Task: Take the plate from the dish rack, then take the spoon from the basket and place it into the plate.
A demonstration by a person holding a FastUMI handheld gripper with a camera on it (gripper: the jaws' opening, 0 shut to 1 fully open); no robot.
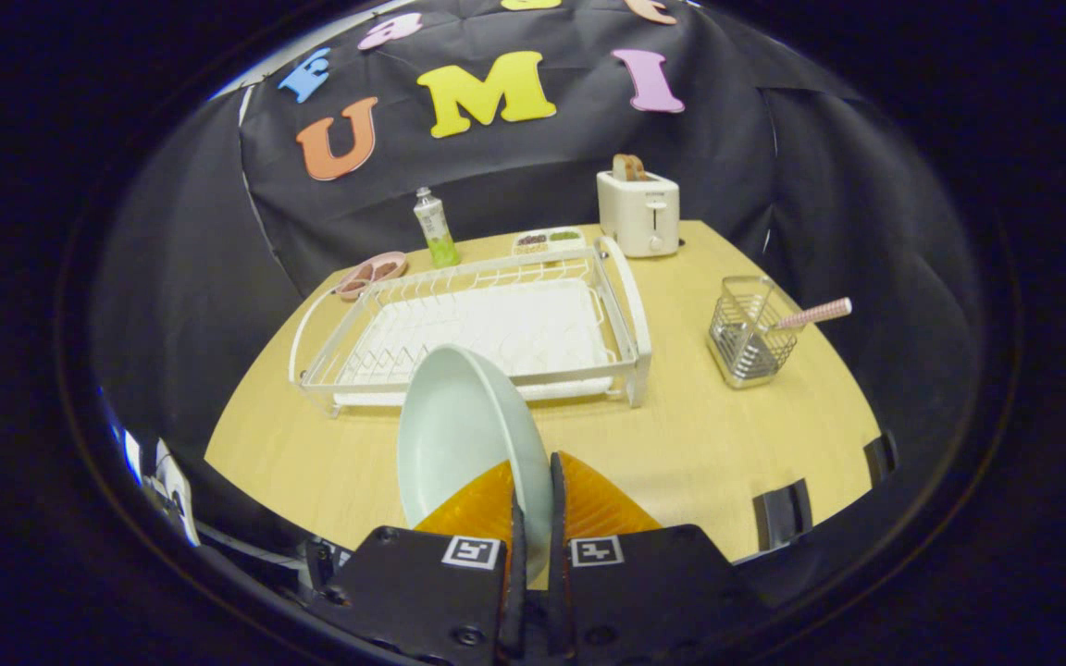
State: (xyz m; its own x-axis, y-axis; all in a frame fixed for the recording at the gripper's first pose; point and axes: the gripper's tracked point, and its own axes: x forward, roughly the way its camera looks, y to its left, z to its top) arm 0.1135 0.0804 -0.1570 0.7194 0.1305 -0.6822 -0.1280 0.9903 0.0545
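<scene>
No brand name or readable label could be made out on any item; only square black-and-white marker tags were seen on the black body of the two-finger gripper [533, 504], and the printed wrap on the bottle was too small to be read.

The pale mint-green round ceramic plate [459, 435] was held on edge, nearly upright and tilted slightly, its rim pinched between the two orange ribbed fingers [593, 504]. The fingers were closed almost fully, with only the thin plate edge between them, and both were pressed against it. The plate's glossy, plain concave face was turned to the left, and it was held above the light wooden table [700, 444], just in front of the white wire dish rack [496, 328], whose slots and white drip tray were seen behind it.

The pink-handled spoon [811, 315] was seen leaning out of the small square silver wire basket [749, 335], to the right of the rack and well apart from the plate.

Beyond the rack, a white toaster [639, 211] with bread in its slots, a slim clear bottle with a green wrap [436, 228], a pink divided dish [371, 274] and a pale compartment tray [547, 241] were placed near the table's far edge.
</scene>
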